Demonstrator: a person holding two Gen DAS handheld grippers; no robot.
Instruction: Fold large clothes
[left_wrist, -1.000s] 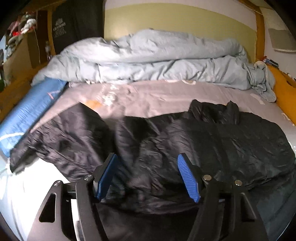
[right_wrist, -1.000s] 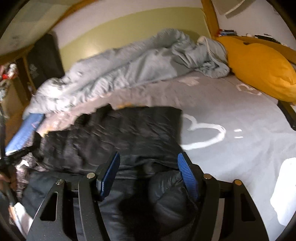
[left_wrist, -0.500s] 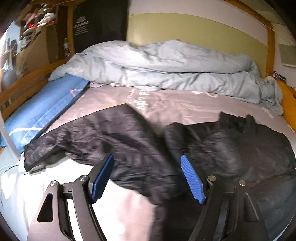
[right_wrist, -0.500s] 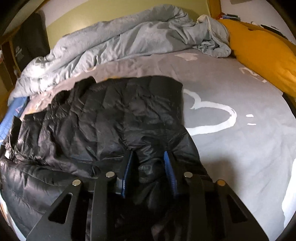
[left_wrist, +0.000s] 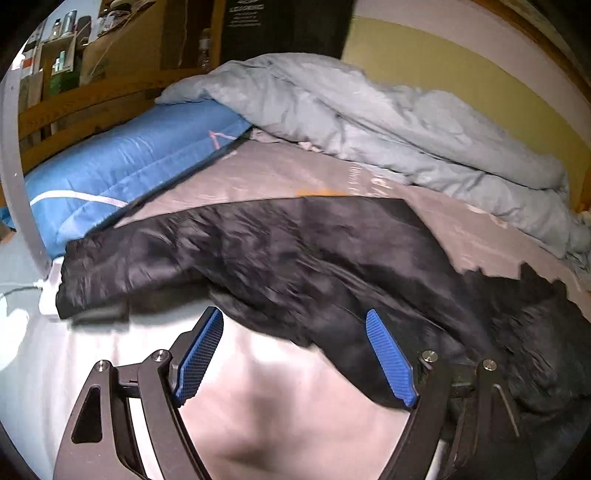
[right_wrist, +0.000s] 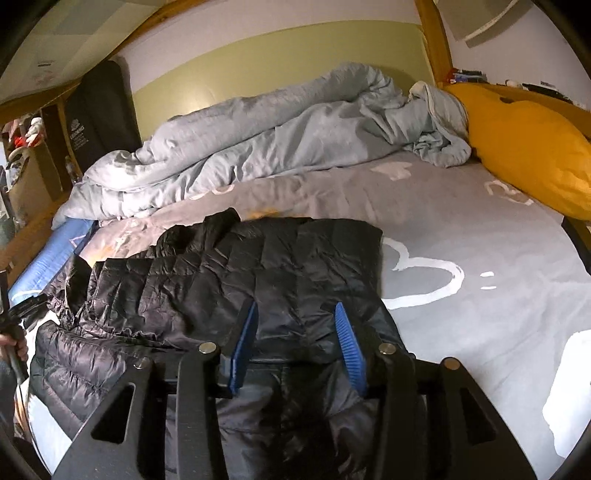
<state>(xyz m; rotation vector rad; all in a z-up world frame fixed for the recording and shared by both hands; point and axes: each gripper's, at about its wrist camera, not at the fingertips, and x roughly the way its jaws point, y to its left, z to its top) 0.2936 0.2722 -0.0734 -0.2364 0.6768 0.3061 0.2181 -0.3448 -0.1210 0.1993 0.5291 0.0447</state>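
The black puffer jacket (right_wrist: 236, 280) lies spread on the bed (right_wrist: 461, 221), and the step in hand looks like folding its outer parts in over the body.

Start at the left. The left tongs (left_wrist: 295, 354) stand spread, their jaws having just been opening, with nothing pinched between them; only pale sheet and the jacket's lower edge show in the gap. Beyond their tips and off to their left lies the jacket's sleeve (left_wrist: 155, 269), stretched toward the blue pillow (left_wrist: 122, 166), its cuff near the bed's edge. These tongs point downward at a slant. The view is blurred, so finer detail cannot be told.

On the right, the right tongs (right_wrist: 297, 343) sit low over the jacket's near part, also sloped down. Their jaws are partly spread and have just been opening a little; the pads (right_wrist: 349, 343) show a gap to the cloth, so I judge the fabric released, not pinched. Ahead of them lies a flat folded panel, and to their right the bare grey sheet with a white heart.

The next move likely calls for the left tongs to close on the sleeve near its cuff and carry it rightward across the body.
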